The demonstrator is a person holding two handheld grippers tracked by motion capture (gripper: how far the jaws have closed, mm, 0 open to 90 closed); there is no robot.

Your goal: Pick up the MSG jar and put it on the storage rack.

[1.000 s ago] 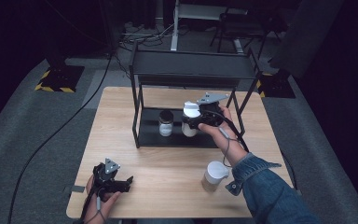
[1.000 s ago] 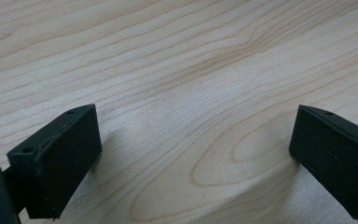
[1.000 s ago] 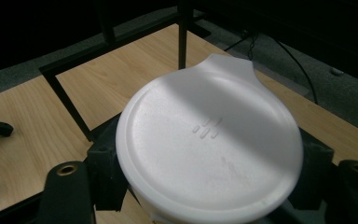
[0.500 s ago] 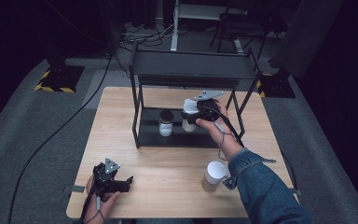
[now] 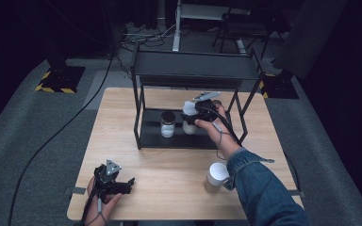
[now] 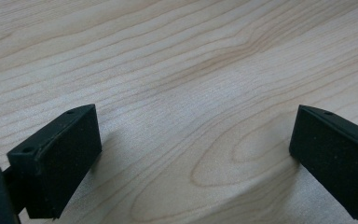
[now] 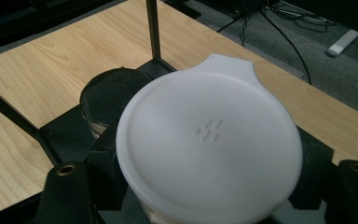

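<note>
Reaching a little deeper than a second ago, the right gripper (image 5: 194, 111) is now sitting inside the black shelf rack (image 5: 194, 70) near the centre of the high view, and the white-lidded jar (image 5: 189, 118) it is carrying is resting lower, on or just above the bottom shelf, just to the right of the dark-lidded jar (image 5: 168, 125). The left gripper (image 5: 120, 184) is lying at the lower left of the table (image 5: 169, 183) as before, its jaws standing wide apart over bare wood in the left gripper view. A second white-lidded container (image 5: 216, 177) is keeping its place at lower right, partly behind the denim sleeve (image 5: 264, 188).

In the right gripper view the jar's lid (image 7: 209, 140) is looking round, matte white, with a small tab at its upper edge and a tiny embossed mark in the middle; the jaws are clamping the jar from both sides beneath it. The jar's body is hidden under the lid, and whether its base is touching the shelf is hard to make out
</note>
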